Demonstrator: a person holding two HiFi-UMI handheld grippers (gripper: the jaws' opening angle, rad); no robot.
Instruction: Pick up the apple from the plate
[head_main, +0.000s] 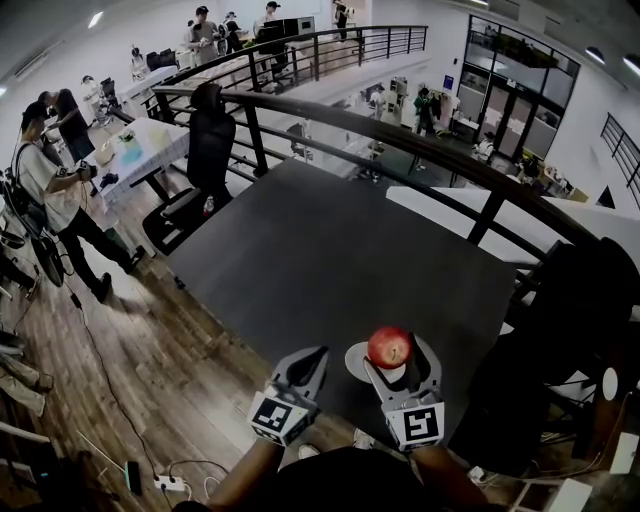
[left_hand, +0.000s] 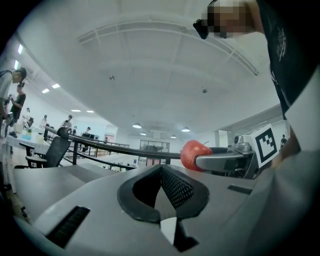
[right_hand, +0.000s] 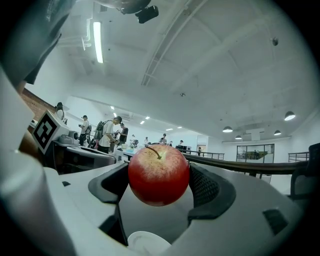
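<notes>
A red apple (head_main: 389, 347) is held above a small white plate (head_main: 356, 363) near the front edge of the dark table (head_main: 330, 250). My right gripper (head_main: 392, 349) is shut on the apple, one pad on each side. In the right gripper view the apple (right_hand: 159, 175) hangs stem up between the pads, clear of the plate (right_hand: 147, 244) below it. My left gripper (head_main: 306, 358) sits just left of the plate, shut with nothing in it. The left gripper view shows its jaws (left_hand: 161, 172) closed together, with the apple (left_hand: 192, 154) off to the right.
A black curved railing (head_main: 400, 125) runs behind the table. An office chair (head_main: 205, 150) stands at the table's far left corner. Several people (head_main: 50, 180) stand by desks on the left. A power strip (head_main: 165, 482) and cables lie on the wooden floor.
</notes>
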